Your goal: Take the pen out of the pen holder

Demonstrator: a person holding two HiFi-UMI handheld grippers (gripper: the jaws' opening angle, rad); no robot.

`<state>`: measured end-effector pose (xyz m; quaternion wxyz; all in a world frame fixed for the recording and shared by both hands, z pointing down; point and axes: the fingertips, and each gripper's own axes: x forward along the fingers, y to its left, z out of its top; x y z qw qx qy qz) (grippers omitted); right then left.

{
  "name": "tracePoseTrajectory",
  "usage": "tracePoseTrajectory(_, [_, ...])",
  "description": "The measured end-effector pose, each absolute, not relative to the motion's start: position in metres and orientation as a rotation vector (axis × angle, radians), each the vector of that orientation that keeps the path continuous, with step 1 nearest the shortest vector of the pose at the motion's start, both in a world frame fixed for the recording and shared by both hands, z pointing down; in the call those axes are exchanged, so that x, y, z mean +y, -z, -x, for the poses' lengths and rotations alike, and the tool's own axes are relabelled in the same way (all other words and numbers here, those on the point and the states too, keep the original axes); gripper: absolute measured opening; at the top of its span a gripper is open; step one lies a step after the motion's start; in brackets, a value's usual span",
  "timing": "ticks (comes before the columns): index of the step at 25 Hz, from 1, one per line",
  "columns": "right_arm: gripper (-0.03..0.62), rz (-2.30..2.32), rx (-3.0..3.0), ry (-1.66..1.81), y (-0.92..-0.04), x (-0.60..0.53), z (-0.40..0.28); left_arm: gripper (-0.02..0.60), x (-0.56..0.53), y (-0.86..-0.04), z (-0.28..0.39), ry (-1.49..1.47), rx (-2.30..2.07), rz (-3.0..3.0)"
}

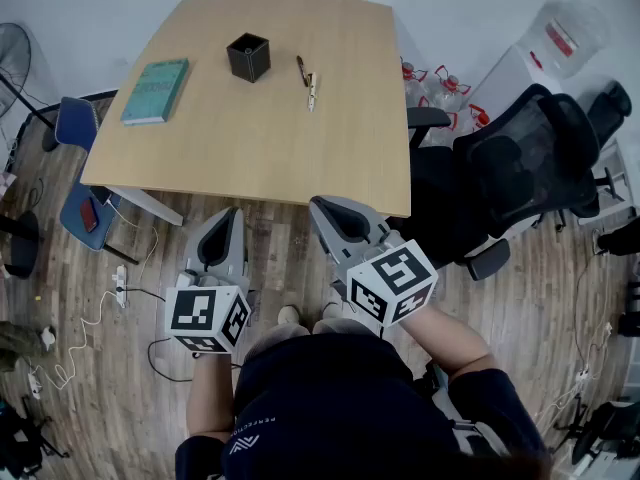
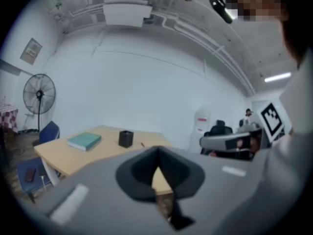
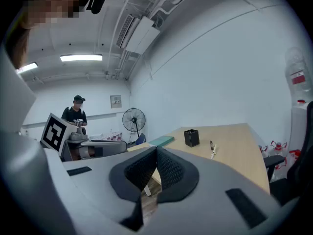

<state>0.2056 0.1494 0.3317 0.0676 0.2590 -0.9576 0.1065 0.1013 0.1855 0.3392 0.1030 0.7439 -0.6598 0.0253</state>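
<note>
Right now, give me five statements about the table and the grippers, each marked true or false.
1. In the head view, the book lies left of the holder. True.
2. The pens stand in the holder. False: they lie flat on the table, right of the holder.
3. The right gripper is shut and empty. True.
4. The left gripper holds a pen. False: its jaws are together with nothing between them.
5. Both grippers hover over the table. False: they are short of its near edge, over the floor.
</note>
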Motion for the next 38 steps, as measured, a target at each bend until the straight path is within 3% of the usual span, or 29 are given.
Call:
tracePoseTrajectory(32, [0.002, -0.714, -2.836, -0.284, -0.362, 0.13, -0.087, 0.005, 0.167, -0.364, -0.007, -0.049, -1.854, -2.221])
tracePoseTrajectory(38, [0.058, -0.652, -2.889, -0.243, -0.357, 0.088, -0.047, 0.005, 0.123, -0.364, 0.026, -0.057, -1.854, -2.222])
